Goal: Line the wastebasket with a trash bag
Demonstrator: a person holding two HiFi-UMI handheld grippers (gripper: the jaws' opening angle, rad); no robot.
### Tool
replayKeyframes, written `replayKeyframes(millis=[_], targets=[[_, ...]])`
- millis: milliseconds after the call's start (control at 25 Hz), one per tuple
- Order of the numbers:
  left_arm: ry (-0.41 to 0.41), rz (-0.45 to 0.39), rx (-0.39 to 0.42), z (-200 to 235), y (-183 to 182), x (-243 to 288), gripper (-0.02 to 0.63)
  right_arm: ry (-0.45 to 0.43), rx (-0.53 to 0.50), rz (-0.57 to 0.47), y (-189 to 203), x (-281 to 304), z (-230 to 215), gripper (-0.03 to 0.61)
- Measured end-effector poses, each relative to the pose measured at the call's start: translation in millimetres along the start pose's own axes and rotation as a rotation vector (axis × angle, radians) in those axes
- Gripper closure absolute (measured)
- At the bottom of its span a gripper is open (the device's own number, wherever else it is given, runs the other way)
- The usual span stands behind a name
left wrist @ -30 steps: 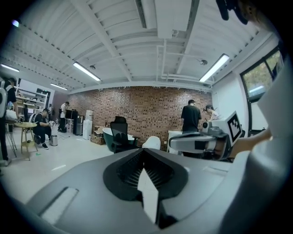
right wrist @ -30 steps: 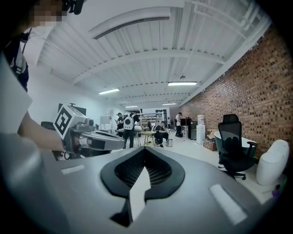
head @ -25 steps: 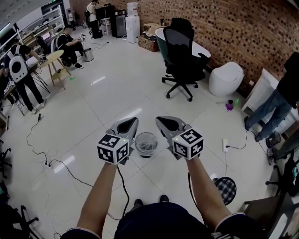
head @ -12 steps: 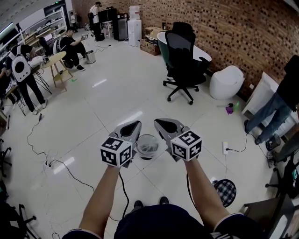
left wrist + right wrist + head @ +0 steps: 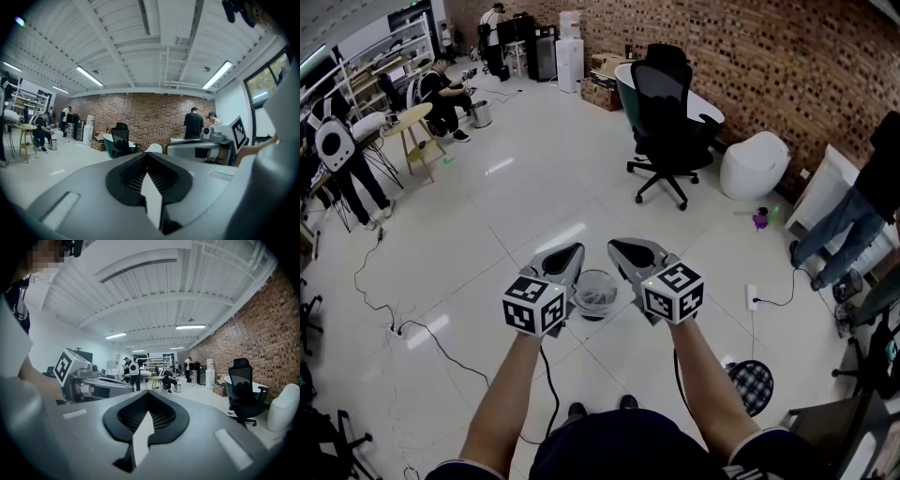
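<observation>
A small round mesh wastebasket [image 5: 595, 291] stands on the white tiled floor, straight below and between my two grippers. Held out level over it, the left gripper [image 5: 571, 251] sits just left of the basket and the right gripper [image 5: 618, 247] just right of it. In the left gripper view the jaws [image 5: 146, 157] are shut with nothing between them, and the right gripper [image 5: 220, 138] shows alongside. The right gripper's jaws [image 5: 147, 397] are likewise shut and empty, with the left gripper [image 5: 86, 378] beside them. No trash bag shows in any view.
A black office chair [image 5: 667, 103] stands ahead, with a dark tub and a white rounded fixture [image 5: 753, 159] by the brick wall. Cables [image 5: 422, 330] trail over the floor at left, and a power strip [image 5: 752, 291] lies at right. A person [image 5: 862, 202] stands at the right; others are far left.
Both grippers stay in nearly the same place over the basket, jaws shut throughout. Only the head view has shifted slightly.
</observation>
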State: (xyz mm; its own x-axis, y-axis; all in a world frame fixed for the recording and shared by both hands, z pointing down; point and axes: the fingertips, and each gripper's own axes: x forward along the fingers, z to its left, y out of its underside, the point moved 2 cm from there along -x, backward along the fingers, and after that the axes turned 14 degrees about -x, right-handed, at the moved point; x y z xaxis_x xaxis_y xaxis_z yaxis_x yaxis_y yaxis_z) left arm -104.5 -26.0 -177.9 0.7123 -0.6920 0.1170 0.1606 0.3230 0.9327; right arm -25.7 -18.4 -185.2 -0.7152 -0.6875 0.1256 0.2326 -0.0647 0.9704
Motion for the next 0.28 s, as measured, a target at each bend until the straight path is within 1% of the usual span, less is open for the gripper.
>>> replayKeyframes(millis=[280], targets=[[0.000, 0.001, -0.001, -2.5, -1.7, 4.6, 0.603, 0.004, 0.002, 0.002, 0.3, -4.6, -7.1, 0.578]])
